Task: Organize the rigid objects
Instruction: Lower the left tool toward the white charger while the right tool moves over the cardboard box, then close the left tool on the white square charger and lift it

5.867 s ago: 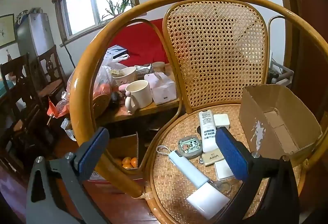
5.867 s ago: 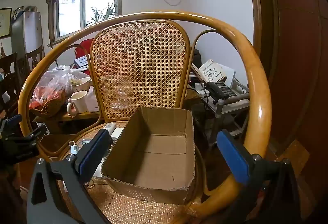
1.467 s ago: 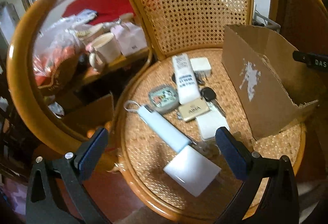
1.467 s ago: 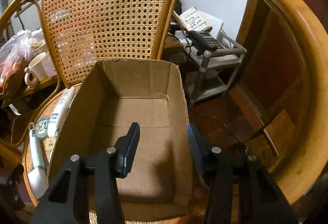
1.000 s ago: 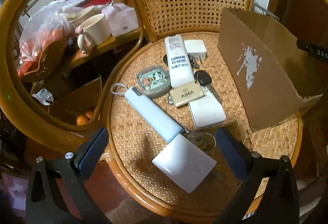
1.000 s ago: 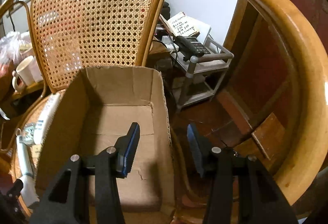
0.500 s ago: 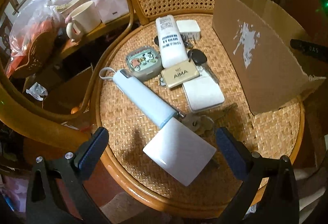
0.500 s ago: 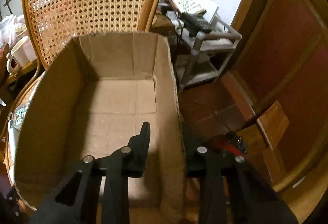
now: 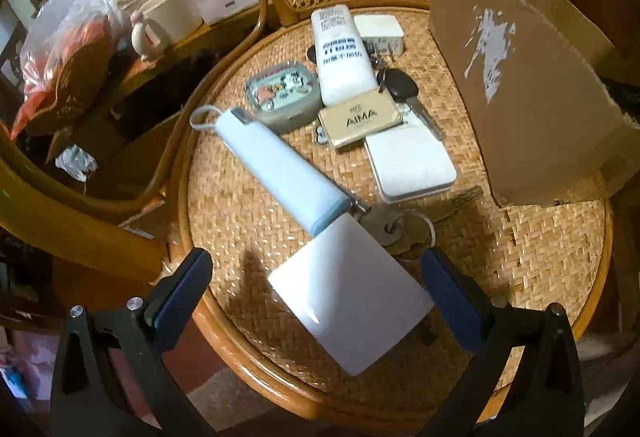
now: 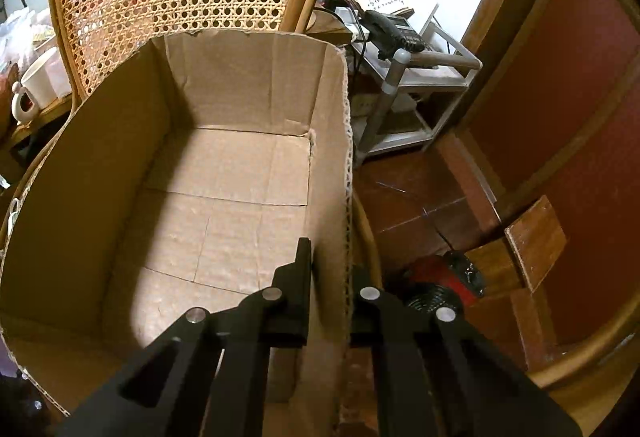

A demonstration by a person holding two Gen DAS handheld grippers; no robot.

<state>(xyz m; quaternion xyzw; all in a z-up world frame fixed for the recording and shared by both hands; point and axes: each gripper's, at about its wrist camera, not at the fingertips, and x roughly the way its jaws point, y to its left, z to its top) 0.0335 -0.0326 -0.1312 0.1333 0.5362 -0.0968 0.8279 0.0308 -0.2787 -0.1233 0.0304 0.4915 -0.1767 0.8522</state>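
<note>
The right hand-held gripper (image 10: pixel 328 293) has just closed on the right wall of the empty cardboard box (image 10: pixel 224 173) on the chair seat (image 9: pixel 520 245), steadying it, while the left hand-held gripper (image 9: pixel 316 289) hangs wide open above the white card (image 9: pixel 352 297).

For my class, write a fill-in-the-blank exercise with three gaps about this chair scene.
1. The right tongs are clamped on one ____ of the cardboard box.
2. Inside, the box is ____.
3. The left tongs are ____, above a flat white card on the chair seat.

Missing words: wall; empty; open
</note>
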